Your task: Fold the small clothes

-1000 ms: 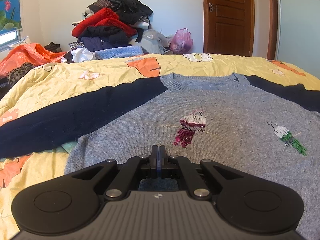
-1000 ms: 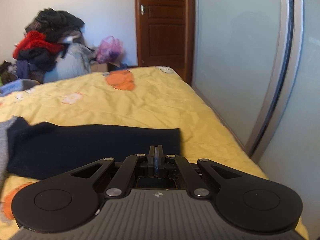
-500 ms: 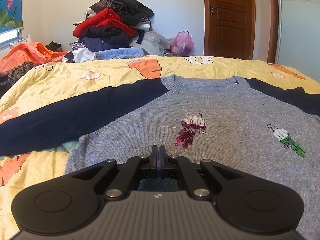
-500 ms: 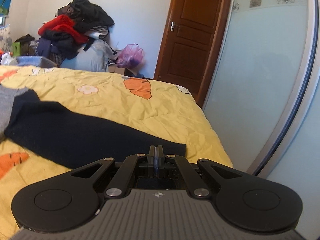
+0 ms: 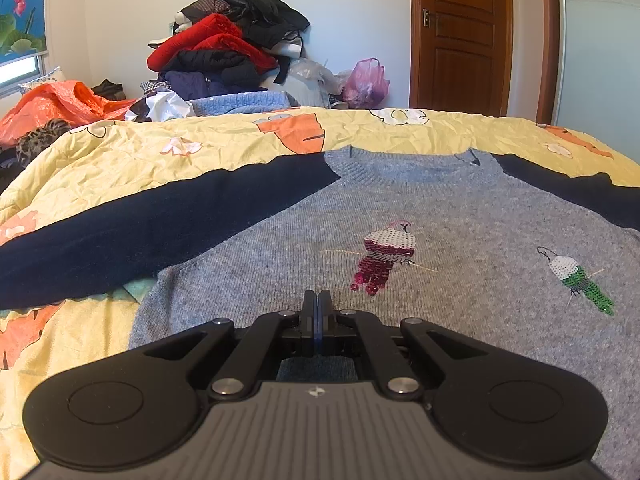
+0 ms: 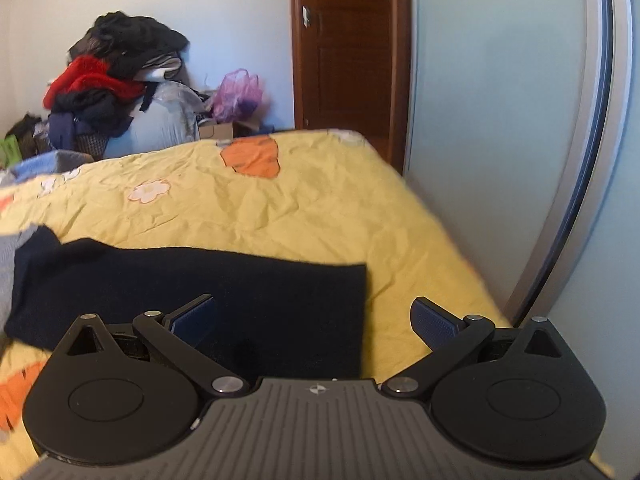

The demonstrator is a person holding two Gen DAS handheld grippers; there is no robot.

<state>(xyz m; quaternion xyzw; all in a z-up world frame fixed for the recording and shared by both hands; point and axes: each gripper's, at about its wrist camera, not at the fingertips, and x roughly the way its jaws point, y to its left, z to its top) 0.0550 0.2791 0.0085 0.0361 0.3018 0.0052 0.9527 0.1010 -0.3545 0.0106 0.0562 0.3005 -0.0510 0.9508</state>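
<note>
Left wrist view: the grey sweater (image 5: 440,240) with navy sleeves lies flat, front up, across the bed (image 5: 120,160), collar toward the far edge; two sequinned birds sit on its chest; the left tongs (image 5: 317,304) are clenched with nothing between them, low over the sweater's near hem; a heap of clothes (image 5: 228,40) stands beyond the bed.

Right wrist view: the right tongs (image 6: 312,320) are released, jaws spread wide, hovering over the cuff end of the right sleeve (image 6: 200,292), which stretches toward the bed's right edge beside the sliding door (image 6: 500,120); one pad (image 6: 196,318) sits above the navy knit, the other over bare quilt. The risk, as I judge it: closing here could pinch quilt along with the cuff, or catch only one layer, so the sleeve drags askew when folded inward.
</note>
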